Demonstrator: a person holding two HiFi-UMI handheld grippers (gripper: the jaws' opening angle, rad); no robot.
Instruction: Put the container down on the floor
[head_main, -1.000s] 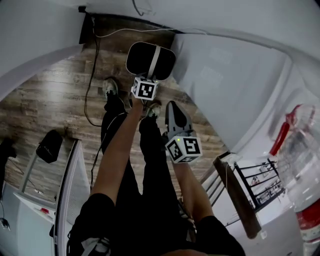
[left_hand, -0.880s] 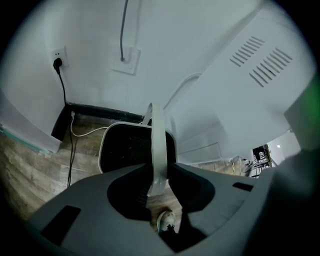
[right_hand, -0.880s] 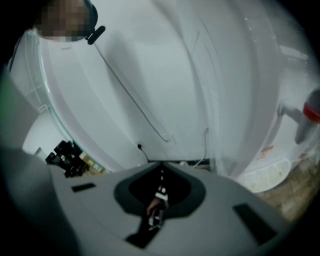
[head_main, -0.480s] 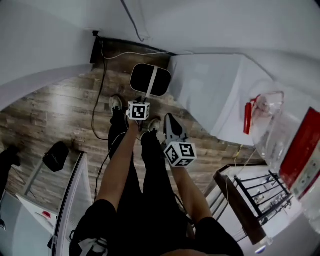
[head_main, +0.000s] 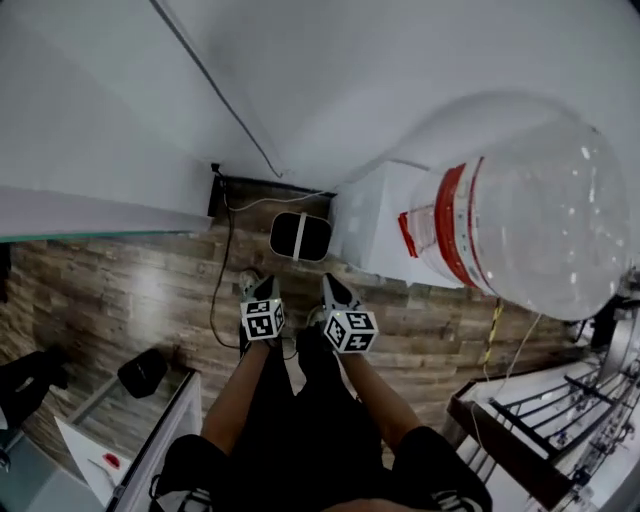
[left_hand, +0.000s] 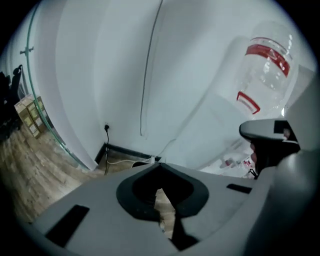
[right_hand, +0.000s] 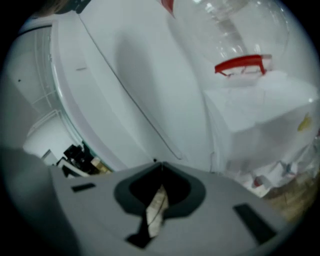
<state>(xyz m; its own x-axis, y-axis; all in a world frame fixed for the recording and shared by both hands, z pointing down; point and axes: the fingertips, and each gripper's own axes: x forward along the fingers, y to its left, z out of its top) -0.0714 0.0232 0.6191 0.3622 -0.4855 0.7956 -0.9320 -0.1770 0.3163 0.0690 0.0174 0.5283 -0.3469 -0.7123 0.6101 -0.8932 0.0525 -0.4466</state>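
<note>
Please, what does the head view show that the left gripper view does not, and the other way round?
Only the head view: the person's legs, the left gripper and right gripper seen from above, and, plainly, the black container on the wood floor. Only the left gripper view: the left gripper's jaws up close, just closed with nothing between them. Both: the clear water bottle with red bands and the wall cable.

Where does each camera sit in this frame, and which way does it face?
Head view: on the person's head, facing steeply down at the wooden floor and black container; arms, legs, left gripper, right gripper show.
Left gripper view: on the left gripper, facing the white wall; its jaws, just closed on nothing, show.
Right gripper view: on the right gripper, facing the wall; its shut, empty jaws show.
Shared: all three show the water bottle.
</note>
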